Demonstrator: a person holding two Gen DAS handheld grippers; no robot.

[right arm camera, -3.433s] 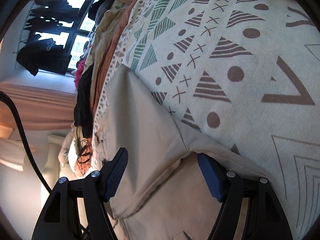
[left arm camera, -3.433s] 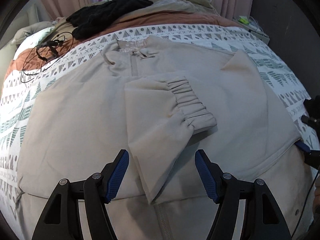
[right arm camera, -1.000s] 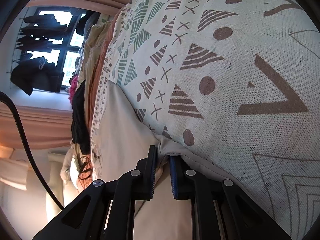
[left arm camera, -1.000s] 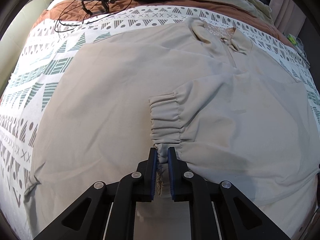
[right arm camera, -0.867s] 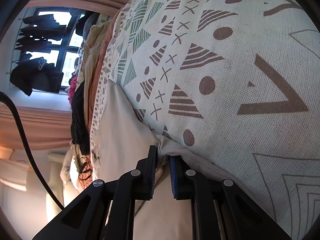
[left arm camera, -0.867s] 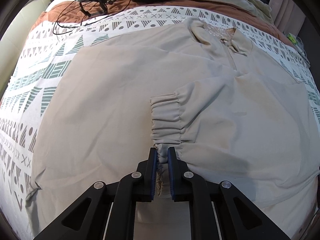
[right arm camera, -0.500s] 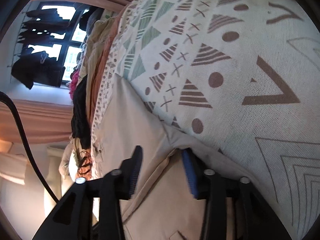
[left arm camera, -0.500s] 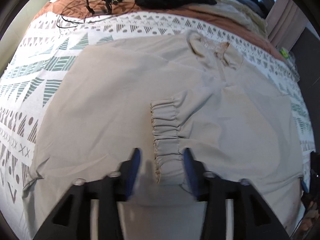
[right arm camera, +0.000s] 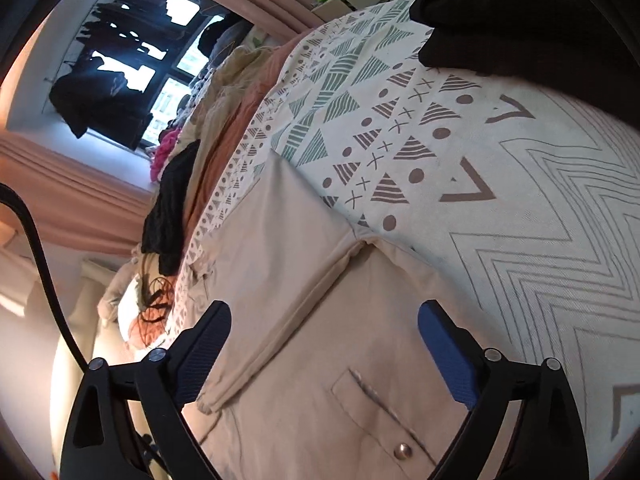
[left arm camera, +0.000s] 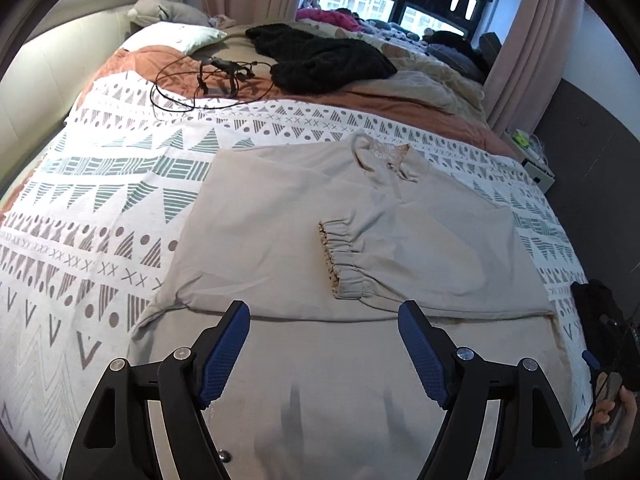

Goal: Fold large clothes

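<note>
A large beige jacket [left arm camera: 280,216] lies flat on the patterned bedspread [left arm camera: 100,208], collar toward the window. One sleeve is folded across its front, and the gathered cuff [left arm camera: 344,258] rests near the middle. My left gripper [left arm camera: 324,344] hovers above the jacket's lower part, short of the cuff; its jaws are opening with nothing between them. In the right wrist view the same jacket [right arm camera: 280,280] shows its side seam and a snap pocket [right arm camera: 384,420]. My right gripper [right arm camera: 324,340] hangs over that part, its jaws opening and holding nothing.
A black knit garment [left arm camera: 320,60] and a tangle of black cable [left arm camera: 208,80] lie farther up the bed, with a pillow [left arm camera: 176,36] and more clothes by the window. A hand with a dark device [left arm camera: 608,360] shows at the right edge. A dark object [right arm camera: 500,20] sits beyond the bedspread.
Both grippers have let go: the left released the cuff, the right released the jacket's side edge. Both opened wide and pulled back and up, so more of the bed shows.
</note>
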